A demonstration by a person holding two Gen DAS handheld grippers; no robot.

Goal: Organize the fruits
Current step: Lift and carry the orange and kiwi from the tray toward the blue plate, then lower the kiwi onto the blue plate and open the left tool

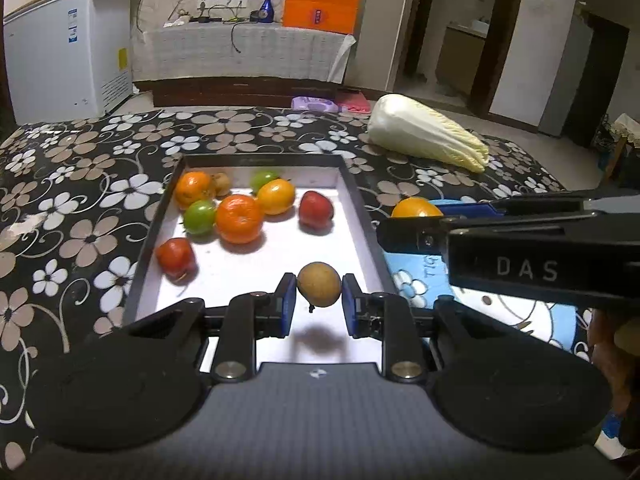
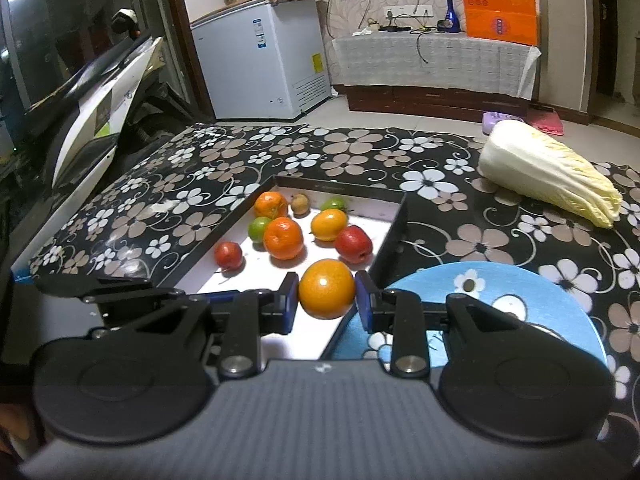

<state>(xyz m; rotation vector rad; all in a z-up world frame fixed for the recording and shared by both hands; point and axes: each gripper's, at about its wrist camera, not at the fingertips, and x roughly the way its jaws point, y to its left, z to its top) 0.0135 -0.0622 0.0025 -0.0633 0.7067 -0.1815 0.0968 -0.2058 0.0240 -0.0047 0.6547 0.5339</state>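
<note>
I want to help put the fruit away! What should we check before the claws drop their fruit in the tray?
1. Left claw grips the small brown fruit: ok.
2. Right claw grips the yellow-orange fruit: ok.
3. Brown fruit is above the white tray floor: ok.
4. Bare tray floor under it, clear of the red fruit: ok.
5. Yellow-orange fruit fully inside the tray edge, not over the blue plate: cannot tell.

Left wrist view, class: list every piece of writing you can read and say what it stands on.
"DAS": white letters on the black body of the right claw.
Handwriting on the round light-blue plate: not legible.
White chest freezer stickers: too small.
Orange paper bag print: blurred.
</note>
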